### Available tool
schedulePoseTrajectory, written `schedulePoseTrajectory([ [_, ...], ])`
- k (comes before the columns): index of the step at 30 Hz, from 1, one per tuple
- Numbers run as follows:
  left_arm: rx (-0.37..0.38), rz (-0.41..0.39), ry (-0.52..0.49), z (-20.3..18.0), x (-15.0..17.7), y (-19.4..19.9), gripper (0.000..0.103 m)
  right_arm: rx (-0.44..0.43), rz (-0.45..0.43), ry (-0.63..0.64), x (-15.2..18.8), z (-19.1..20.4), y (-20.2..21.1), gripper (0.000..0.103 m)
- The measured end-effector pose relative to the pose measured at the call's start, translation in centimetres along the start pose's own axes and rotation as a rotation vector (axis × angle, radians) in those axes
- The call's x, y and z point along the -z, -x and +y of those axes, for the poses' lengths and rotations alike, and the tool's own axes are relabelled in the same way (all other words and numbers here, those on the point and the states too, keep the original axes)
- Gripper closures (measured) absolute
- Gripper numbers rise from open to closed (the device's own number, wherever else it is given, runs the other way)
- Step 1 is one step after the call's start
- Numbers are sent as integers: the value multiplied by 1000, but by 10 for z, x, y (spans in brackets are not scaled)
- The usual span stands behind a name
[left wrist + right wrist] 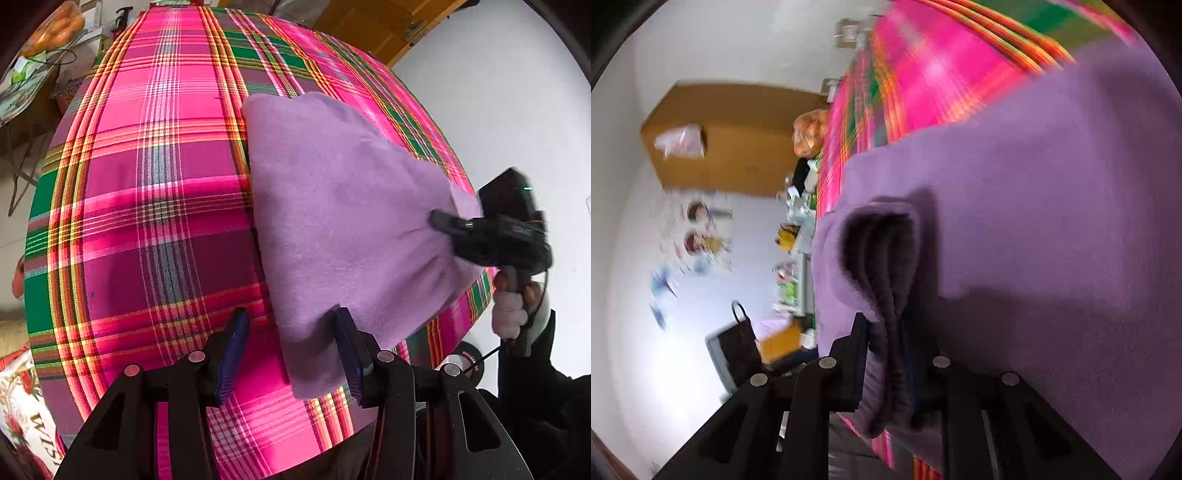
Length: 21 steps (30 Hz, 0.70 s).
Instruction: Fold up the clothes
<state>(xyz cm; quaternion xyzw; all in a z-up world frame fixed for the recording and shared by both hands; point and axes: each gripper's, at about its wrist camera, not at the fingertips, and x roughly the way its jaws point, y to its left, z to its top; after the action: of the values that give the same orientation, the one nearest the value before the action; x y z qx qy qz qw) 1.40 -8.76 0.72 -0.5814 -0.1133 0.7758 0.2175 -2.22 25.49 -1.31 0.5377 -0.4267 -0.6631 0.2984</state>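
A purple fleece cloth (pixel 351 221) lies folded on the right part of a table under a pink plaid tablecloth (pixel 155 192). My left gripper (pixel 291 350) stands open at the cloth's near corner. One of its fingers (pixel 347 347) is over the cloth and the other is over bare plaid, and nothing is pinched. My right gripper (pixel 437 219) comes in from the right, held by a hand (pixel 509 306), and creases fan out from its tips. In the right wrist view, the right gripper (pixel 890 332) is shut on a bunched fold of the cloth (pixel 882 288).
The table's right edge drops to a white floor (pixel 498 92), where a black roll (pixel 469 358) lies. A bag of oranges (pixel 55 26) sits on a side table at the far left. A printed cushion (pixel 22 406) is at the near left. A wooden cabinet (pixel 720 147) stands against the wall.
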Motion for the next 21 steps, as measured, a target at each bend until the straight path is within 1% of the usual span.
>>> schedulePoseTrajectory([
  [2, -1, 0, -4, 0, 1, 0, 54, 13, -10, 24, 1, 3, 2, 80],
  [3, 0, 0, -4, 1, 1, 2, 54, 47, -13, 68, 2, 7, 2, 76],
  [4, 1, -1, -4, 2, 2, 3, 54, 63, -7, 97, 2, 11, 0, 72],
  [7, -1, 0, -5, 3, 3, 6, 54, 99, 11, 172, 0, 20, -3, 70],
  [9, -9, 0, -12, 2, 4, 6, 54, 112, 18, 210, -2, 24, -6, 71],
  [10, -12, 0, -15, 1, 4, 6, 54, 118, 22, 228, -2, 27, -7, 77],
  [11, -12, -1, -16, 1, 4, 7, 54, 115, 17, 238, -3, 28, -7, 85],
  [13, -12, -2, -16, 1, 4, 7, 54, 70, -7, 257, -3, 34, -2, 85],
  [15, -12, -2, -16, 1, 5, 8, 54, 65, -34, 272, -3, 36, 2, 85],
  [17, -11, -3, -16, 1, 6, 8, 54, 104, -33, 250, -5, 26, 4, 85],
  [20, -11, -2, -18, -1, 6, 5, 54, 100, -40, 225, -4, 19, 2, 85],
  [21, -11, -2, -19, -2, 5, 5, 54, 107, -48, 244, -3, 24, 2, 85],
])
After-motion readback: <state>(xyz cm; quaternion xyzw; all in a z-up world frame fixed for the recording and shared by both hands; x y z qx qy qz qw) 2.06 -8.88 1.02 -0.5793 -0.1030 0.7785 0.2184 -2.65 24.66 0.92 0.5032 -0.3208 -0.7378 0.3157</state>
